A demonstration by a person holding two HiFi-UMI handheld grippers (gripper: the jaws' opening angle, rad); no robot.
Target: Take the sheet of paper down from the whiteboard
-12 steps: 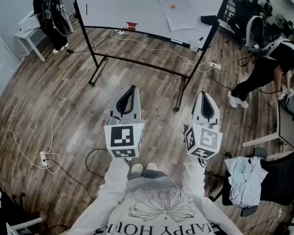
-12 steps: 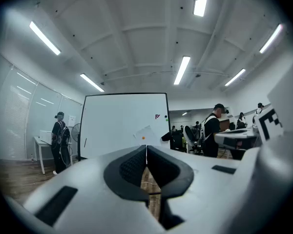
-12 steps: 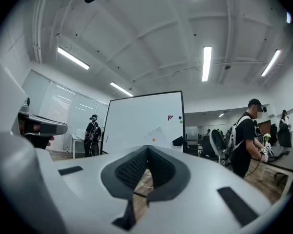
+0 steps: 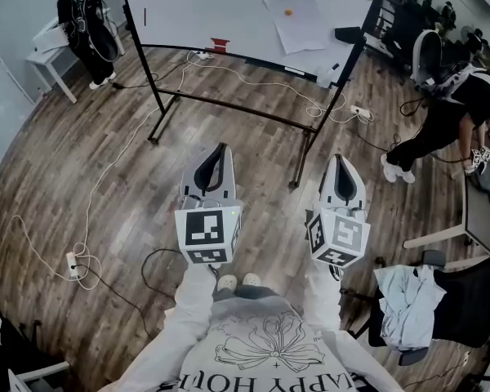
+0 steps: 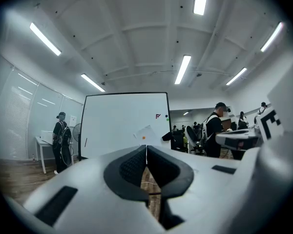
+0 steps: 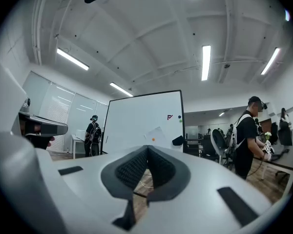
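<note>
sheet of paper (image 4: 296, 20) on whiteboard (image 4: 204, 6)

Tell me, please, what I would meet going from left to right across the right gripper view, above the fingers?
Left gripper → distant person in black → sheet of paper on the whiteboard → nearer person in a cap.

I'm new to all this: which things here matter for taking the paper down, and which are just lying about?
For the job: sheet of paper, orange magnet on it, whiteboard, left gripper, right gripper.
Lying about: floor cables, power strip, chair draped with clothes.
</note>
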